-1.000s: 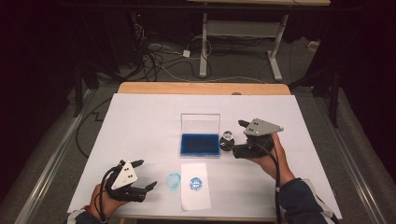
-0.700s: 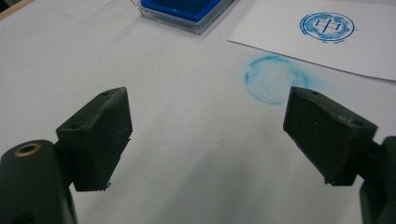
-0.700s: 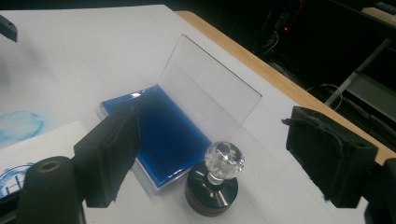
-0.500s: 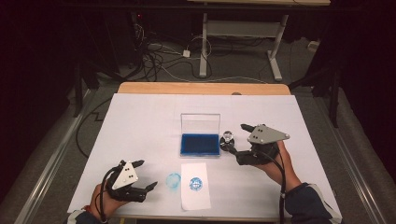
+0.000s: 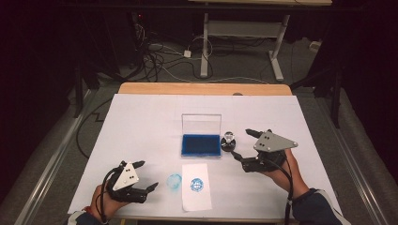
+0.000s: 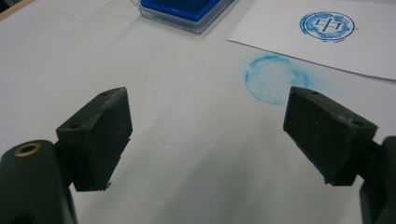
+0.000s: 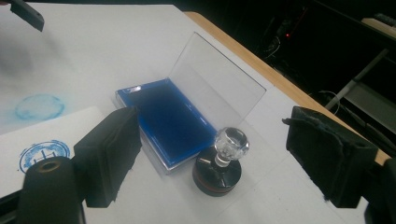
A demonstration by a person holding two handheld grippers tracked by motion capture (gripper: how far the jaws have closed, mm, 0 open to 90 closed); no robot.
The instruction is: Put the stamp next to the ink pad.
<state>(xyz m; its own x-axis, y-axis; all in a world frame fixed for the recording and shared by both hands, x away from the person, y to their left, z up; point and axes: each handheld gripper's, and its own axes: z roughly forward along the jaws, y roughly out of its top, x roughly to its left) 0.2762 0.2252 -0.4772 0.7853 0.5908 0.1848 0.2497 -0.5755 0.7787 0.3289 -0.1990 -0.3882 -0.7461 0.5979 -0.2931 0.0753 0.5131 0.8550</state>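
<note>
Round stamp (image 5: pixel 228 141), clear knob, upright on surface (image 5: pixel 141 117) beside open blue ink pad (image 5: pixel 201 145); right gripper (image 5: pixel 244 147) near it, jaws wide, empty; left gripper (image 5: pixel 145 175) likewise, by stamped paper (image 5: pixel 195 185)

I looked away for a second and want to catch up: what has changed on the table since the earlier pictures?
The right claw has drawn back toward the person and away from the stamp, jaws open; the stamp stands free beside the ink pad. The left claw stayed open near the front edge. The stamped paper and the blue smudge lie as before.
</note>
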